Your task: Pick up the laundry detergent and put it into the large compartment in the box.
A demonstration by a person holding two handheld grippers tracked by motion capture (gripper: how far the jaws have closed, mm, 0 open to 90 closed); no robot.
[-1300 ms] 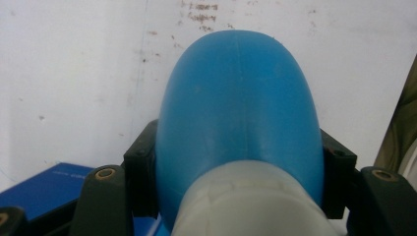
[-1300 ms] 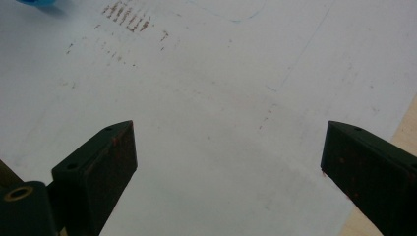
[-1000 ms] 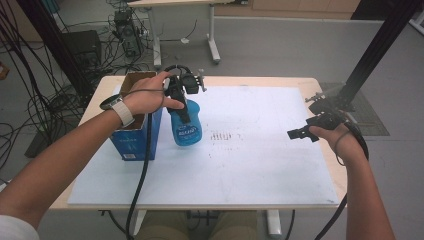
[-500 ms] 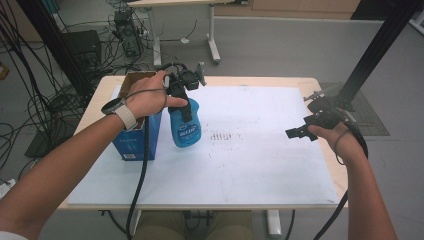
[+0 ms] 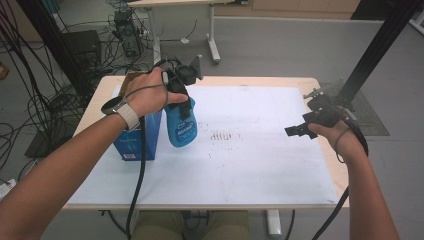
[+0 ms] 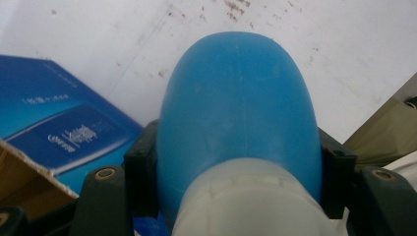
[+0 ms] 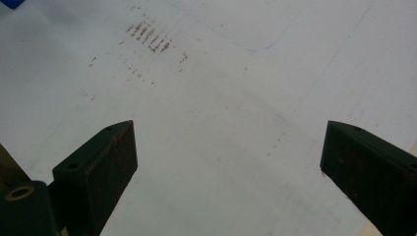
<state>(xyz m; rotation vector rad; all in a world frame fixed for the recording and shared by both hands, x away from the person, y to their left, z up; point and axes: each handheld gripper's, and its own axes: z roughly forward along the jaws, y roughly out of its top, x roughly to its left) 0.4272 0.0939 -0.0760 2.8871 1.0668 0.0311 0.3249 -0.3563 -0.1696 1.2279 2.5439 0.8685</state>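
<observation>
step: we lift blue bottle (image 5: 181,125) out beside box (image 5: 134,140) | left claw (image 5: 176,97) pinching its neck | right claw (image 5: 300,130) spread, 3 o'clock | next: set it down upright on surface (image 5: 260,170)

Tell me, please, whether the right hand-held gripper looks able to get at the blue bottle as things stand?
Probably yes: the right hand-held gripper is open, with bare white mat between it and the blue bottle. But the left hand-held gripper already clamps the bottle's neck.
</observation>
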